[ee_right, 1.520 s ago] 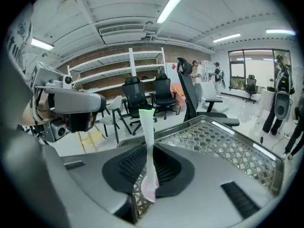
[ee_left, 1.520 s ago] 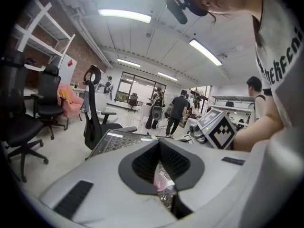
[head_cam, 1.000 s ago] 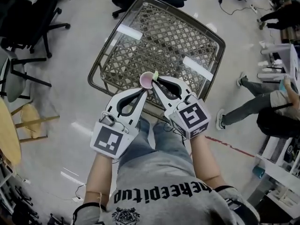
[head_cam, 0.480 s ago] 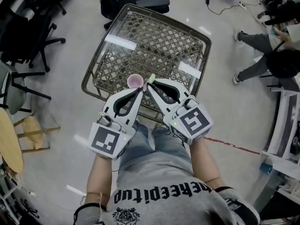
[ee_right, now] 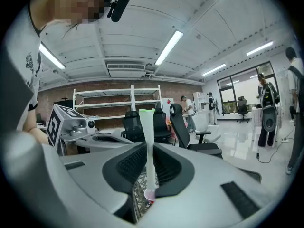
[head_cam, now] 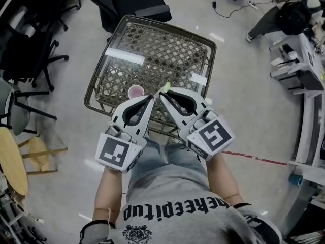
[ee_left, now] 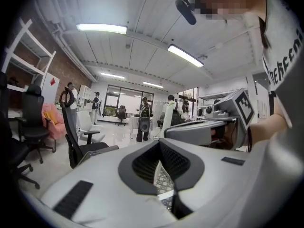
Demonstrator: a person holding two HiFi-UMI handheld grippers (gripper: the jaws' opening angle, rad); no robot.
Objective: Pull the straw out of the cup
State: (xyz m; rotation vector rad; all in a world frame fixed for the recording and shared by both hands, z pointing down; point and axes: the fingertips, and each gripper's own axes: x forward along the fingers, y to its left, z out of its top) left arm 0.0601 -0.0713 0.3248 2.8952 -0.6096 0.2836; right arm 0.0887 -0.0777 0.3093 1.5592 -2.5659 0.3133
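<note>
A small pink cup (head_cam: 135, 91) stands on the glass-topped wicker table (head_cam: 152, 50), just left of both gripper tips. My right gripper (head_cam: 163, 92) is shut on a pale straw with a green end (head_cam: 165, 88), held clear of the cup. In the right gripper view the straw (ee_right: 148, 146) stands upright between the pads of that gripper (ee_right: 148, 148), and the cup (ee_right: 150, 194) shows far below. My left gripper (head_cam: 151, 97) is shut with nothing in it, near the cup but apart from it. The left gripper view shows only wicker under that gripper (ee_left: 160, 144).
Black office chairs (head_cam: 132, 4) stand behind the table and others (head_cam: 25, 50) at the left. A wooden stool (head_cam: 12, 156) is at the left edge. People (head_cam: 284, 9) and desks are at the far right. A red line (head_cam: 254, 159) marks the floor.
Both grippers have lifted and drawn back from the cup. The cup stays on the table and now lies further left of the tips. The straw went with the right gripper.
</note>
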